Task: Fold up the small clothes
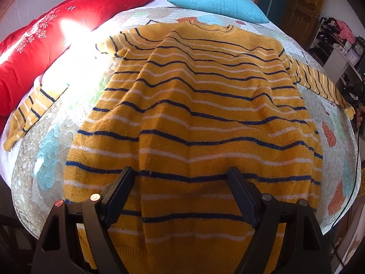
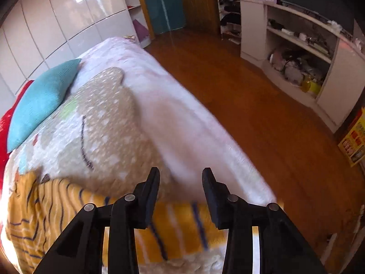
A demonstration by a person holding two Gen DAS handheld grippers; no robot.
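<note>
A mustard-yellow sweater [image 1: 194, 114] with navy and white stripes lies spread flat on the bed, collar far, hem near, both sleeves stretched out to the sides. My left gripper [image 1: 181, 175] is open and empty, hovering over the sweater's lower middle near the hem. My right gripper [image 2: 180, 178] is open and empty above the sweater's right sleeve [image 2: 159, 228], near the bed's right edge. That sleeve also shows in the left wrist view [image 1: 319, 84].
A patterned quilt [image 1: 45, 159] covers the bed. A red pillow [image 1: 45, 45] and a teal pillow [image 1: 219, 2] lie at the head. Wooden floor [image 2: 262, 114] and white shelves [image 2: 296, 52] stand to the right of the bed.
</note>
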